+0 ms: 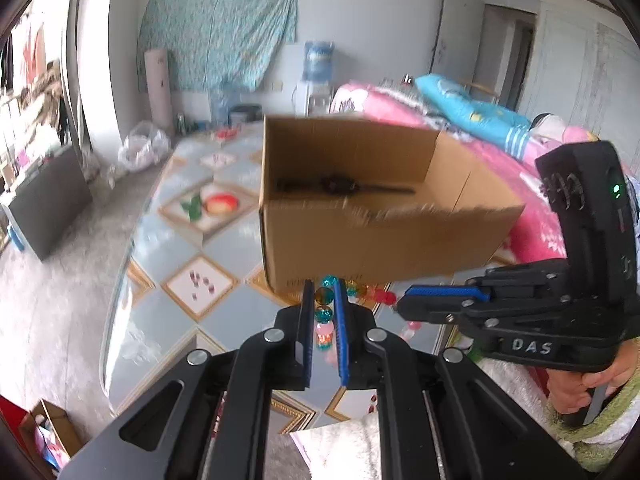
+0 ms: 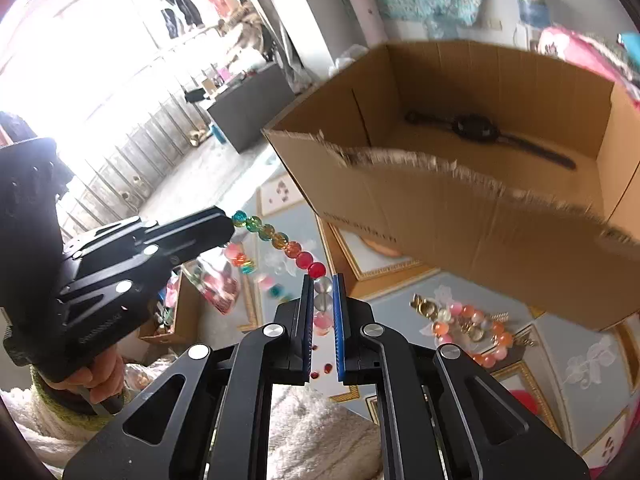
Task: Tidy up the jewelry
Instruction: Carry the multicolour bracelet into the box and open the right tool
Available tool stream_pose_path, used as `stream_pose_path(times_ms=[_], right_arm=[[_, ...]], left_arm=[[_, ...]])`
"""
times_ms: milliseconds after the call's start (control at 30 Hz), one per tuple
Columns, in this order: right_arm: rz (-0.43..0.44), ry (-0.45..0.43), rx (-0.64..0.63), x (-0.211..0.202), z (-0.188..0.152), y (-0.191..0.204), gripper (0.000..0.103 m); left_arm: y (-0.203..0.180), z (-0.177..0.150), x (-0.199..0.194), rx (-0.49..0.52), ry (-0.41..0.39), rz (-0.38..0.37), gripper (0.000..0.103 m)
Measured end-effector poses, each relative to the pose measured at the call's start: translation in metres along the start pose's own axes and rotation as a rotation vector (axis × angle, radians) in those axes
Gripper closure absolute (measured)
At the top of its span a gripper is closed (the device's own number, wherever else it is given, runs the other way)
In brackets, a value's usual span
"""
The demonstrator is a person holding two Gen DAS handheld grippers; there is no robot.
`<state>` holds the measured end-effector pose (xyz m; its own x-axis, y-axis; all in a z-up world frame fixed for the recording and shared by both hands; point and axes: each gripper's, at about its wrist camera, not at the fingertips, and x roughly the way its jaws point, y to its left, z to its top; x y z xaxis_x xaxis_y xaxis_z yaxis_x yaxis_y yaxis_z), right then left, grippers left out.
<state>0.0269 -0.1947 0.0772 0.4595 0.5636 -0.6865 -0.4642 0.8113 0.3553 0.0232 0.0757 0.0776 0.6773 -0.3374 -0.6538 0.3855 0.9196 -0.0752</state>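
Beaded bracelet (image 2: 280, 240), multicoloured glass, strung taut between left gripper (image 1: 323, 312) and right gripper (image 2: 323, 312), both jaws closed narrowly on beads, held off the patterned table (image 1: 168, 312) just before the open cardboard box (image 2: 480, 208) containing a black wristwatch (image 2: 476, 128), presumably for deposit.

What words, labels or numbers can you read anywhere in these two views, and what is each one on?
"DAS": white letters on the body of the right gripper.
Print on the cardboard box front: looks like a web address, too blurred to read.
Embossed text on the left gripper body: unreadable.
Water jug label: too blurred.
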Motion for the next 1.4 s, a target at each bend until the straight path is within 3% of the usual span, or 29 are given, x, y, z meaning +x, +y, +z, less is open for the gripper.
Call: stream_pose_path(times_ms=[467,900,1133,1400], right_arm=[[0.006,-0.190,-0.056,-0.051,0.049,0.000,0.096],[-0.034,-0.228,-0.037,-0.054,0.111,-0.040,0.096],[-0.078,-0.161,-0.068,-0.035,0.145,-0.053,0.096],[-0.042,0.052,-0.068,0.019,0.162,-0.069,0.096]], left_arm=[[-0.037,0.078,-0.044,0.116,-0.167,0.017,0.094],[-0.051,0.138,-0.014,0.195,-0.201,0.033,0.094],[-0.045,0.155,0.020,0.200,-0.164,0.047,0.094],[-0.013,0.160,0.084,0.118,0.019,0.024,0.094]])
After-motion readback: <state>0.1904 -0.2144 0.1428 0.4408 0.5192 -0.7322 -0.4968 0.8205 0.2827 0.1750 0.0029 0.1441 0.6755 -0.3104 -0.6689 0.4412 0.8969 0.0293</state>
